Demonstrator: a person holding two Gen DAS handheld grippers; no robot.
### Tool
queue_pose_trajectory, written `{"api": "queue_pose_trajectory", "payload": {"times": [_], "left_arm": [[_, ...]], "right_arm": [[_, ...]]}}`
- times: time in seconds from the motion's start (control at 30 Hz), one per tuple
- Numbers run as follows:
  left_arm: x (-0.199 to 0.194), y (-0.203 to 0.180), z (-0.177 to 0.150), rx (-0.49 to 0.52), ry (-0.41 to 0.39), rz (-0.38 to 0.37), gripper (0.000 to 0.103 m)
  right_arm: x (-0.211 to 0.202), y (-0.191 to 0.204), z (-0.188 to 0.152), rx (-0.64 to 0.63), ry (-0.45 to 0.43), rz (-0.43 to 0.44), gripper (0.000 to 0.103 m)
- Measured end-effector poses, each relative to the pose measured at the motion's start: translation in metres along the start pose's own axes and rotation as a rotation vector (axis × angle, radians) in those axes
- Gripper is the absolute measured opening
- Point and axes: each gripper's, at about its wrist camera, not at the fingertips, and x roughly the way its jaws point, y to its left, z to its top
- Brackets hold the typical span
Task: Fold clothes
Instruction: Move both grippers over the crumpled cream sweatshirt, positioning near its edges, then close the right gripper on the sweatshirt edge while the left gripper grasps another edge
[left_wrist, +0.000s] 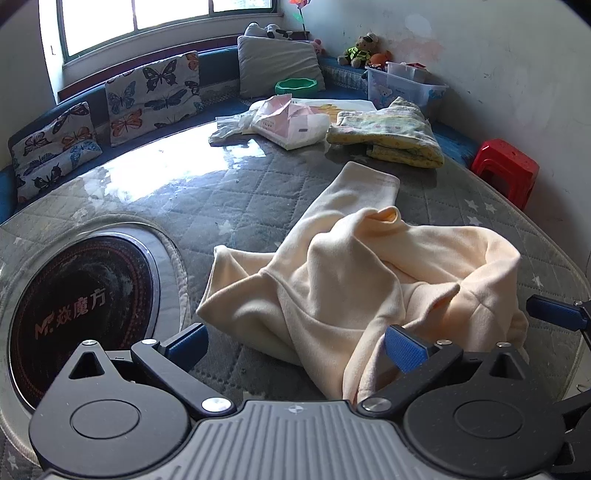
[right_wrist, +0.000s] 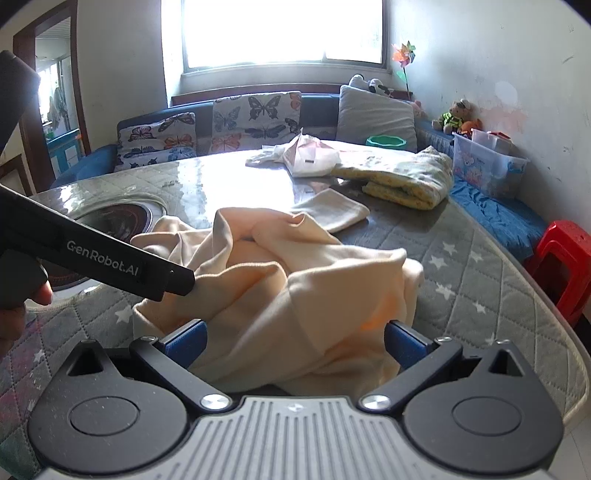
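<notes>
holding both grippers low at the near edge of the table (left_wrist: 258, 192), i have the cream top (left_wrist: 369, 288) crumpled in front of me on the quilted grey cover. my left gripper (left_wrist: 295, 345) is spread wide, with nothing between its blue pads (left_wrist: 404, 349); the right pad rests against the near folds of the top, the left one is over bare cover. my right gripper (right_wrist: 294, 341) is just as wide open, and the top's near edge lies between its pads (right_wrist: 186, 341) without being pinched. in the right view the left gripper's black body reaches in from the left, its tip touching the top's left side, with part of my hand (right_wrist: 22, 310) behind it. one sleeve (left_wrist: 365, 188) stretches away toward the far side, lying flat. left of the top a round black cooktop (left_wrist: 81, 306) is set into the table. at the far side lie a folded yellow blanket (left_wrist: 391, 133) and a pink-and-white package (left_wrist: 291, 123). beyond, butterfly cushions (left_wrist: 155, 96) line a blue bench under the window, and a red stool (left_wrist: 506, 170) stands at the right.
</notes>
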Motion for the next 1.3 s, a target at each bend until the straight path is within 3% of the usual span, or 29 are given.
{"api": "queue_pose_trajectory", "payload": {"times": [0.43,0.8,0.87,0.97,1.03,1.13,1.3], "left_arm": [[0.008,-0.005,0.024,-0.005,-0.026,-0.002,0.103],[0.034,-0.012,0.046,-0.012,-0.019,-0.024,0.1],[0.039,-0.012,0.048,-0.008,-0.017,-0.024,0.089],[0.046,-0.009,0.05,-0.012,-0.009,-0.043,0.064],[0.048,-0.006,0.049,-0.011,0.0,-0.057,0.042],[0.048,0.001,0.046,-0.018,0.005,-0.079,0.022],[0.035,0.008,0.041,-0.009,-0.024,-0.095,0.01]], "right_arm": [[0.008,-0.011,0.018,-0.007,-0.036,-0.017,0.098],[0.019,-0.035,0.022,0.058,-0.013,-0.016,0.076],[0.021,-0.041,0.021,0.087,-0.005,0.003,0.065],[0.024,-0.051,0.02,0.142,0.008,0.034,0.056],[0.024,-0.056,0.019,0.161,0.009,0.046,0.051],[0.023,-0.06,0.018,0.179,0.012,0.06,0.043],[0.022,-0.065,0.014,0.215,0.019,0.09,0.033]]}}
